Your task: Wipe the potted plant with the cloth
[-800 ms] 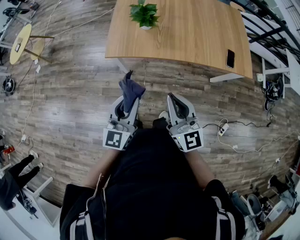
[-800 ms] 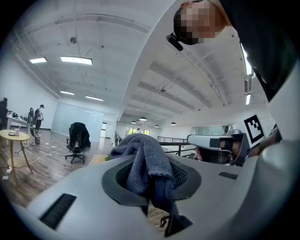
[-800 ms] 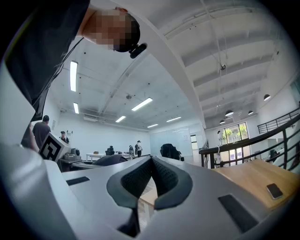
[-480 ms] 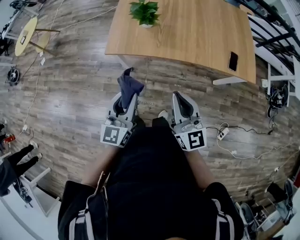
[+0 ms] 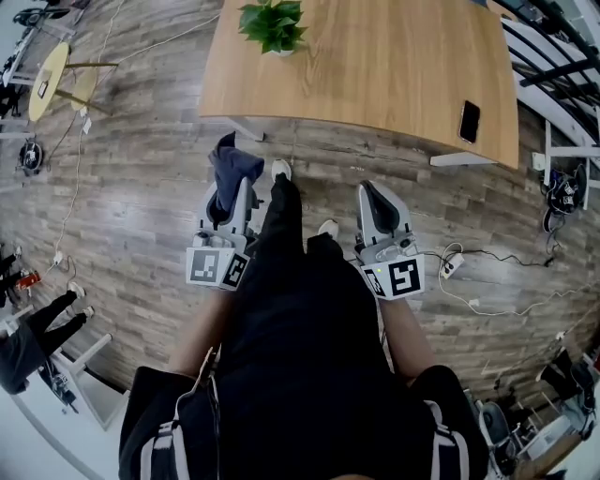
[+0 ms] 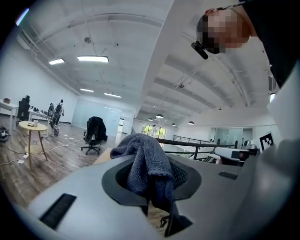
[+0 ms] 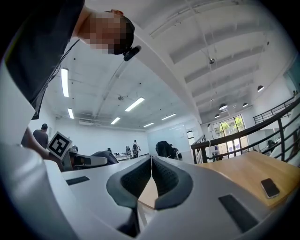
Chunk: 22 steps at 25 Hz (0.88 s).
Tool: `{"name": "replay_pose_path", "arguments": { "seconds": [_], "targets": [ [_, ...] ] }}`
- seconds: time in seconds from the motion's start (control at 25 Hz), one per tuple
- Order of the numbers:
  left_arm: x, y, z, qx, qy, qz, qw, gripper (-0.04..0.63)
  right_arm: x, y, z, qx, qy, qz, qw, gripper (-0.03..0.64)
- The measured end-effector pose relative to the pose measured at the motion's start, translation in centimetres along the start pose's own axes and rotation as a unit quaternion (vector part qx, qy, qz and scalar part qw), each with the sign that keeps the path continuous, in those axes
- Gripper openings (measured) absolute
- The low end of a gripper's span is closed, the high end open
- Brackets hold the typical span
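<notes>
A small green potted plant (image 5: 272,25) stands near the far left corner of the wooden table (image 5: 375,66). My left gripper (image 5: 228,187) is shut on a dark blue-grey cloth (image 5: 232,169) that bunches out past its jaws; in the left gripper view the cloth (image 6: 145,166) fills the space between the pads. My right gripper (image 5: 373,192) is shut with nothing in it, its pads meeting in the right gripper view (image 7: 151,161). Both grippers are held level over the wood floor, short of the table's near edge.
A black phone (image 5: 469,121) lies near the table's right edge, also seen as the phone (image 7: 270,187) in the right gripper view. A white shoe (image 5: 280,170) steps forward between the grippers. A power strip (image 5: 452,265) and cables lie on the floor right; a round yellow side table (image 5: 44,82) stands far left.
The person has stepped toward the table, one leg and shoe now forward between the grippers. Both grippers have spread slightly apart; the left still grips the cloth.
</notes>
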<state>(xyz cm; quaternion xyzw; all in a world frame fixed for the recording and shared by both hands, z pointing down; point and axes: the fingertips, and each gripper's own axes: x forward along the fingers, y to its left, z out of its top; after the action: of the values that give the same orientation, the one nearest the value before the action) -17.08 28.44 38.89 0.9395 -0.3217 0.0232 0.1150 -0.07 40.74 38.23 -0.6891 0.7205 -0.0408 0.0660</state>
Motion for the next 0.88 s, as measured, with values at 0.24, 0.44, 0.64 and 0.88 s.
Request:
{"name": "replay_pose_path", "arguments": {
  "seconds": [0.24,0.44,0.64,0.88],
  "targets": [
    [5.4,1.9,-0.4,0.002,0.009,-0.028,0.9996,0.112,5.1,-1.2,-0.2,0.003,0.012,0.006,1.000,0.020],
    [10.0,4.9,-0.4,-0.015,0.018,-0.038,0.9990,0.112,11.5,-2.0,0.0,0.004,0.022,0.016,1.000,0.020],
    [14.0,8.6,-0.3,-0.002,0.029,-0.052,0.9982,0.112,17.7,-2.6,-0.2,-0.002,0.031,0.015,0.999,0.020],
    [17.2,12.4,-1.3,0.016,0.036,-0.083,0.9957,0.112,22.7,-3.8,-1.3,-0.015,0.051,0.005,0.999,0.020]
  ]
}}
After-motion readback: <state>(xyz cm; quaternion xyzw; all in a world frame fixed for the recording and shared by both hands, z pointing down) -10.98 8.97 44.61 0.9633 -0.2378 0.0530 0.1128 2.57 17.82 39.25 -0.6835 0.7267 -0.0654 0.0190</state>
